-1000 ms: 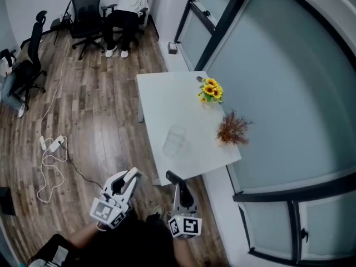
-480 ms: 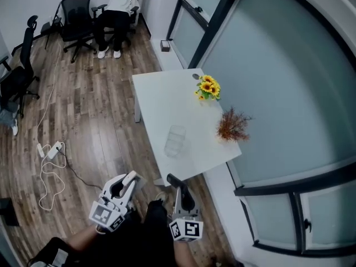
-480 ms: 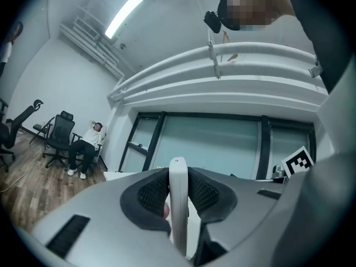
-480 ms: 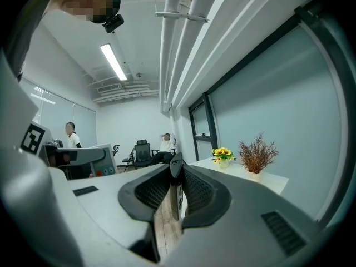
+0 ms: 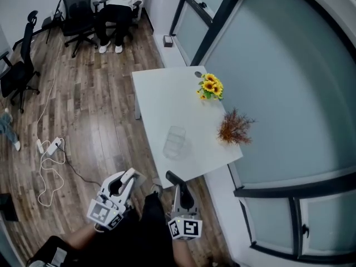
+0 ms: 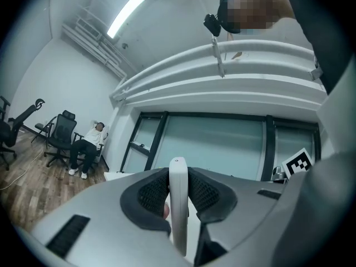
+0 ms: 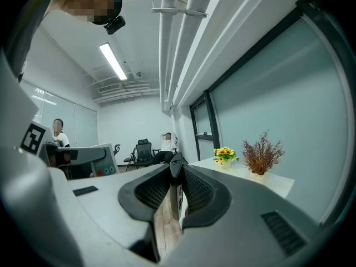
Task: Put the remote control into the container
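At the near edge of the white rectangular table, over the wood-plank floor:

- Left gripper: jaws narrowed onto a slim white remote control, seen edge-on, with the pads pressing both faces. It is held off the table's near-left corner, above the floor.
- Right gripper: jaws clamped on a thin black remote control. Its tip is at the table's near edge.
- Clear plastic container: stands on the near half of the table, apart from both grippers, with bare tabletop on all sides.
- Small pot of yellow sunflowers: at the far right edge of the table.
- Reddish-brown dried sprig: on the right edge, beside the container but well apart from it.
- Frosted glass wall with dark frames: runs close along the table's right side.
- White power strip with trailing cable: on the floor to the left.
- Black office chairs and a seated person: at the far end of the room.
- Open floor lies left of the table.
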